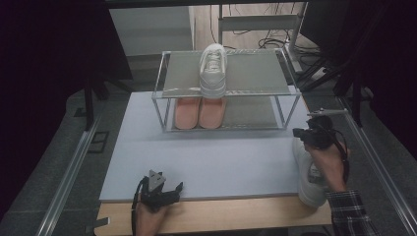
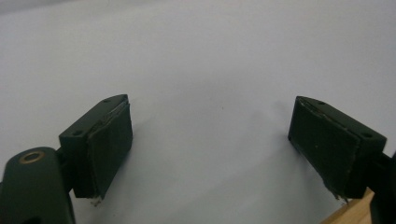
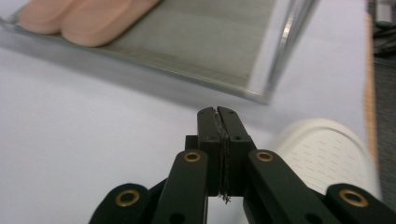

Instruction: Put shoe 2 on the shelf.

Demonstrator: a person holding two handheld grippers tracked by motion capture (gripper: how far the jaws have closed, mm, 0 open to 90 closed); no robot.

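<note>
A white sneaker (image 1: pixel 213 69) stands on the top shelf of a clear-framed shoe rack (image 1: pixel 162 93). A pair of pink shoes (image 1: pixel 199 112) sits on the lower shelf, also visible in the right gripper view (image 3: pixel 84 18). A second white sneaker (image 1: pixel 309 177) lies at the table's right edge, partly under the person's right hand; its toe (image 3: pixel 322 149) shows beside my right gripper's jaws. My right gripper (image 1: pixel 298 133) (image 3: pixel 218 114) is shut with nothing between its pads, just off the rack's front right corner (image 3: pixel 261 88). My left gripper (image 1: pixel 172 191) (image 2: pixel 210 135) rests open near the front edge, nothing between its jaws.
A pale blue mat (image 1: pixel 211 157) covers the table, with a wooden strip (image 1: pixel 221 214) along the front. Metal rails (image 1: pixel 69 172) run along both sides. Cables and a stand (image 1: pixel 295 34) lie behind the rack. The lower shelf's right half (image 1: pixel 251 112) is bare.
</note>
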